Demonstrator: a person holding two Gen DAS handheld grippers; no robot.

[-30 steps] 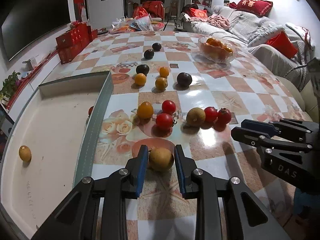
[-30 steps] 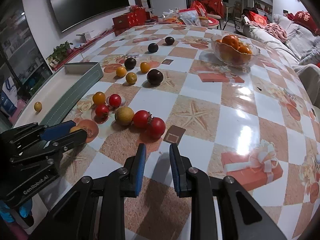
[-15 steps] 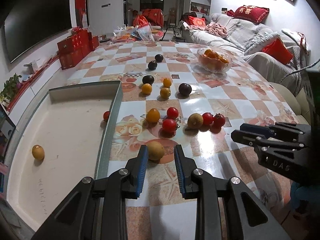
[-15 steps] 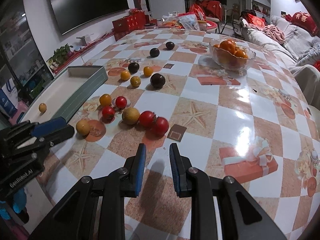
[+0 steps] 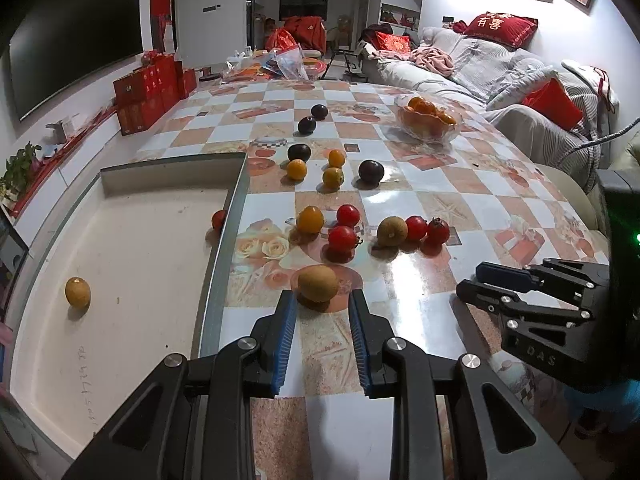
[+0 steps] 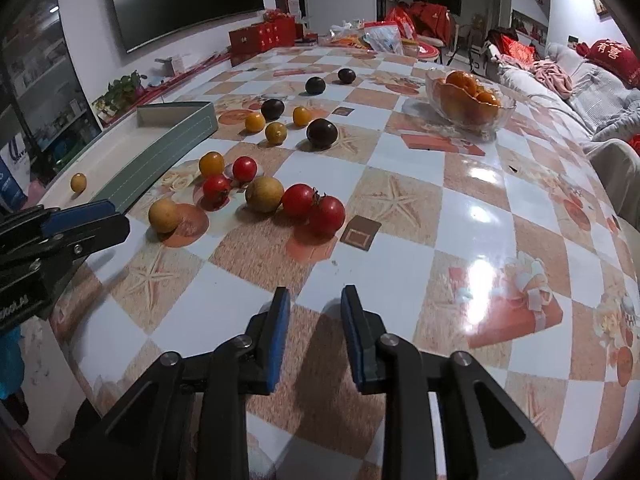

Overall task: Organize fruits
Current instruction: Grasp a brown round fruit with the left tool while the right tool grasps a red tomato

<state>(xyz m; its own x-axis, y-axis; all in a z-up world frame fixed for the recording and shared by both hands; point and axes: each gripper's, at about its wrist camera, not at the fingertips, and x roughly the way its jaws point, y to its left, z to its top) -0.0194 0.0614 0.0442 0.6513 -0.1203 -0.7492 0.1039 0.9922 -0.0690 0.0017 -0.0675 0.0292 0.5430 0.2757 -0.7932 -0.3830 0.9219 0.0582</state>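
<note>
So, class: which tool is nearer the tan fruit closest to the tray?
Left. The left tool sits right behind the tan fruit, tips flanking it; the right tool is well off to the side.

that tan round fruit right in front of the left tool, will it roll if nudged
Probably: the tan fruit is near-spherical and lies free on a glossy tablecloth. Its skin looks dull, so the blue pads should likely hold it.

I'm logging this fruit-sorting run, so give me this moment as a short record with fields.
tray contents: one tan fruit and one red tomato in the tray
nearest loose fruit: tan fruit on table, just ahead of the left gripper, not gripped
left gripper: narrow gap, empty
right gripper: jaws opening, nothing between them
bowl: glass, holds oranges
</note>
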